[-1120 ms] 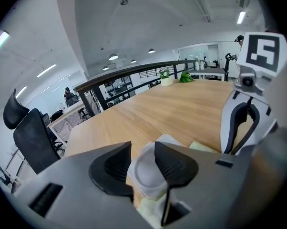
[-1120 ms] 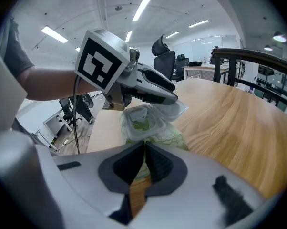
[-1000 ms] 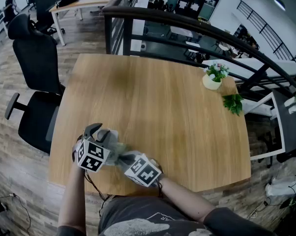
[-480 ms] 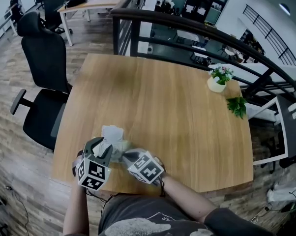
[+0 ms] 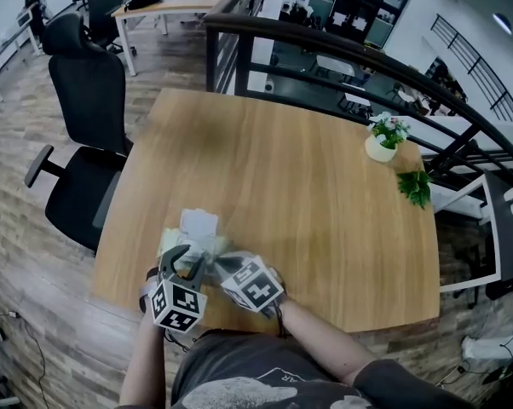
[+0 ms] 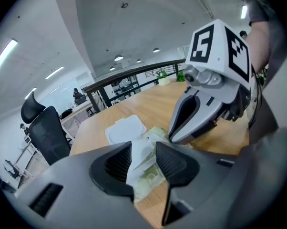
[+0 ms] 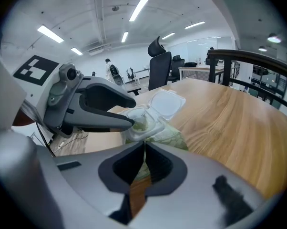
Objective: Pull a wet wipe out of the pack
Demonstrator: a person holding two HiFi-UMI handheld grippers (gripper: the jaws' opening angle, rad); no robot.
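The white wet wipe (image 6: 139, 157) is pinched between the pads of the left claw (image 5: 184, 261). It stretches from the opening of the soft green wet-wipe pack (image 7: 168, 138) back toward the person, so its long axis follows the line of the pull. The pack lies on the pale wooden counter (image 5: 308, 186), just beyond the left claw, and its white plastic flip lid (image 7: 167, 101) stands open on the far side. The right claw (image 7: 144, 162) is nearly closed and seems to pinch the near edge of the pack, holding it down. Compared with one second ago, the left claw is now nearer to the person and uncovers the pack. Its jaws have just been opening a little around the wipe. The right claw has stayed at the pack.
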